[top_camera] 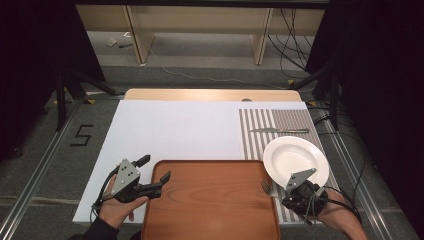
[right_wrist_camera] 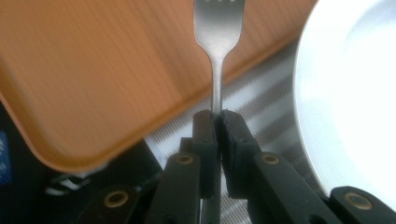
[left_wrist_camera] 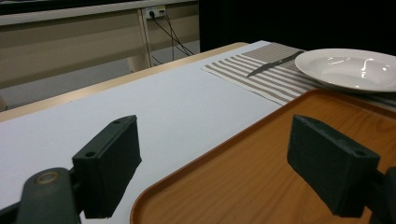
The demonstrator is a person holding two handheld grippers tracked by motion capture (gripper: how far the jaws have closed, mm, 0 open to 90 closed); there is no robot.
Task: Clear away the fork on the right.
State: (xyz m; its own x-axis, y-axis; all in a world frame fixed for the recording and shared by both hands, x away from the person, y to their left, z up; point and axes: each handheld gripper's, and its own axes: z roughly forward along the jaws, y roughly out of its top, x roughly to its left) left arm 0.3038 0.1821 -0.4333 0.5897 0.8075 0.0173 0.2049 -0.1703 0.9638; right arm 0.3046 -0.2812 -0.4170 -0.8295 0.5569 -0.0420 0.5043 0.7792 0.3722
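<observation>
In the high view, the right gripper (top_camera: 274, 189) sits in the lower right of the frame, held by a hand at the edge of the table. In the right gripper view its two black jaws are pressed together on the handle of a silver metal fork (right_wrist_camera: 216, 44), and the fork stands straight up out of them toward the top of the frame. The prongs lie over the edge of the brown wooden tray (right_wrist_camera: 107, 70), which takes the upper left of that picture. To the right of the fork is the round white plate (right_wrist_camera: 350, 93), just beside it but not touching.

In the high view the plate (top_camera: 295, 157) lies on a grey and white striped placemat (top_camera: 260, 125), in the right part of the frame, and its left side is close to the right corner of the tray (top_camera: 210, 200). Above the plate, on the same placemat, lies a silver table knife (top_camera: 279, 131), well apart from the fork.

The left gripper (top_camera: 155, 176) is in the lower left of the high view, at the left rim of the tray. Its jaws are spread wide and nothing is between them. In the left gripper view one jaw hangs over the white table cover (left_wrist_camera: 154, 112) and the other over the tray.
</observation>
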